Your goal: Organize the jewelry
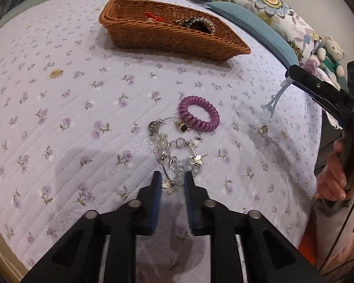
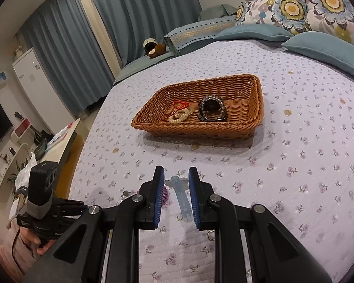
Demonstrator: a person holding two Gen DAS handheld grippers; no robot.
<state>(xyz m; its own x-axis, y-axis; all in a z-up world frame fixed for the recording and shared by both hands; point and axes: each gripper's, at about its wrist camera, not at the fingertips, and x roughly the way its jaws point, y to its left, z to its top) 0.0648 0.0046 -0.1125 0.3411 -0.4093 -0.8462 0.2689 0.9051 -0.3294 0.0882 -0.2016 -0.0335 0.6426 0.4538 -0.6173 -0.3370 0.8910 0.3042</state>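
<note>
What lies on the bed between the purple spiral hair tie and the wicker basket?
Nothing: in the left wrist view, only bare floral quilt lies between the purple spiral hair tie and the wicker basket.

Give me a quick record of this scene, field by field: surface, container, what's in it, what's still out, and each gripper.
surface: quilted floral bedspread
container: brown wicker basket, on the bedspread
in basket: dark beaded bracelet, cream beaded piece with red cord
still out: purple coil hair tie, silver charm bracelet, pale blue hair clip
left gripper: open, fingers either side of the charm bracelet
right gripper: open, hair clip between its fingers; contact unclear
</note>
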